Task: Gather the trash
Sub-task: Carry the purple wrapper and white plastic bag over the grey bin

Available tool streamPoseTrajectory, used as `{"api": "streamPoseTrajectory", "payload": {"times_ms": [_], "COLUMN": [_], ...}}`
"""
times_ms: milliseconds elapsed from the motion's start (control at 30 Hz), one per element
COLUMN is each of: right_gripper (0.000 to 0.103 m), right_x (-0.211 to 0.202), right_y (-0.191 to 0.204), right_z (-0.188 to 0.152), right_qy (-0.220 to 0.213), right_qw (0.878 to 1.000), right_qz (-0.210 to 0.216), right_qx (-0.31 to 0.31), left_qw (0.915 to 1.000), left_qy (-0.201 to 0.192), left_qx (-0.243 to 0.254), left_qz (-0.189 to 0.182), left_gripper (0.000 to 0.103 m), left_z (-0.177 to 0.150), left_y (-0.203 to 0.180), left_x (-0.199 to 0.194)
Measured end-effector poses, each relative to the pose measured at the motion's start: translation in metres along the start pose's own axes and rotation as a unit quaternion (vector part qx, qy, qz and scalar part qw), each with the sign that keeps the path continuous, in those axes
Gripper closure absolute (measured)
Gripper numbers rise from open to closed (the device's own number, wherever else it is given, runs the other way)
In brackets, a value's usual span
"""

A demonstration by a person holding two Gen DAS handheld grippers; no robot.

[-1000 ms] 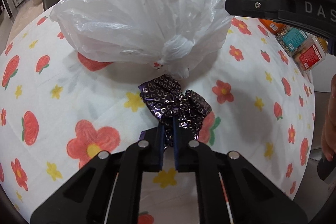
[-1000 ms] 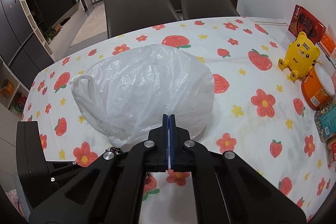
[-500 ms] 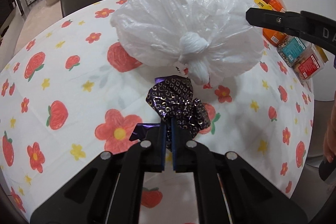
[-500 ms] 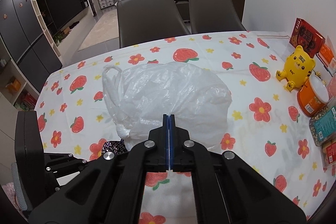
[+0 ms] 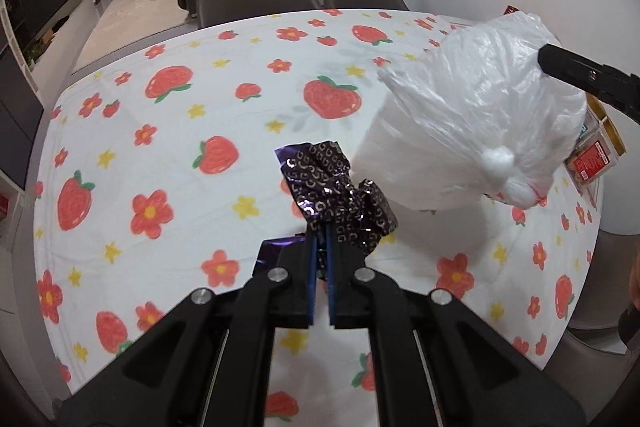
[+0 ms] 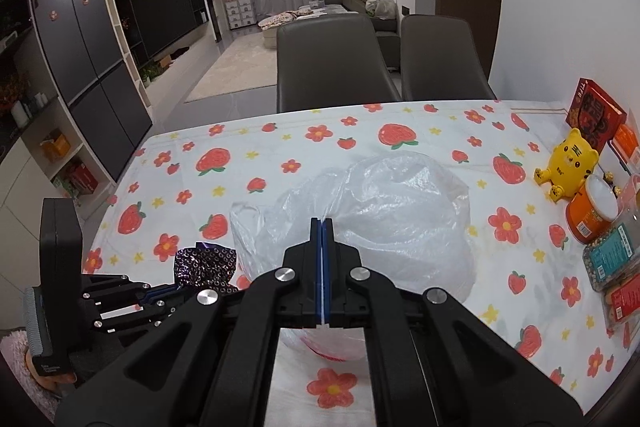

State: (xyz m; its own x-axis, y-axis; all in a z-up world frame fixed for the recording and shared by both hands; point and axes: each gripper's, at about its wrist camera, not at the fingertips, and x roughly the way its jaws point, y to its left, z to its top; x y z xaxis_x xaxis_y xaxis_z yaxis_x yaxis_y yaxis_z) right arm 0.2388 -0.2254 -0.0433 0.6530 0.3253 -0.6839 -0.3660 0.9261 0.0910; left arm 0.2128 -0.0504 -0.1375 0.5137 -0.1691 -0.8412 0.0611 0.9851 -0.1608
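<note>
Right now the left gripper (image 5: pixel 322 251) is pinching a crumpled dark purple wrapper (image 5: pixel 340 195), which sticks out from between the blue pads toward 12 o'clock, above the flowered tablecloth (image 5: pixel 168 131). At about 2 o'clock from the wrapper hangs a knotted white plastic bag (image 5: pixel 472 123), its knot (image 5: pixel 498 159) low on the side facing the left wrist camera; the bag looks raised off the cloth, with a shadow under it. From the right wrist view, the right gripper (image 6: pixel 322 267) has its pads pressed together on a thin fold of that bag (image 6: pixel 384 211), which bulges out beyond the tips toward 12 and 1 o'clock. The wrapper (image 6: pixel 206 265) and the left gripper (image 6: pixel 160 297) show at 9 o'clock there. Along the table's edge at 3 o'clock stand a yellow tiger toy (image 6: pixel 570 161), a red box (image 6: pixel 594 115), an orange tub (image 6: pixel 592 213) and snack packs (image 6: pixel 612 259). Two grey chairs (image 6: pixel 332 63) sit at the far side, at 12 o'clock
</note>
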Motion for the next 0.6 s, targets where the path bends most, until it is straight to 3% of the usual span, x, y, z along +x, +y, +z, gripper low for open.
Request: {"api": "streamPoseTrajectory", "payload": {"times_ms": [400,600], "right_gripper": [0.103,0.103], "right_x": [-0.034,-0.034], "right_y": [0.077,0.152], "right_z": [0.002,0.006], "right_qy": [-0.014,-0.015], "right_qw": [0.994,0.985], "right_qz": [0.083,0.129], "right_qx": [-0.070,-0.117], "left_qw": [0.9931,0.9837], "left_qy": [-0.040,-0.063], "left_qx": [-0.098,-0.147], "left_qz": [0.052,0.083], "left_gripper": [0.099,0.099], "left_z": [-0.050,-0.084], "left_y": [0.069,0.124], "left_x": [-0.078,-0.123]}}
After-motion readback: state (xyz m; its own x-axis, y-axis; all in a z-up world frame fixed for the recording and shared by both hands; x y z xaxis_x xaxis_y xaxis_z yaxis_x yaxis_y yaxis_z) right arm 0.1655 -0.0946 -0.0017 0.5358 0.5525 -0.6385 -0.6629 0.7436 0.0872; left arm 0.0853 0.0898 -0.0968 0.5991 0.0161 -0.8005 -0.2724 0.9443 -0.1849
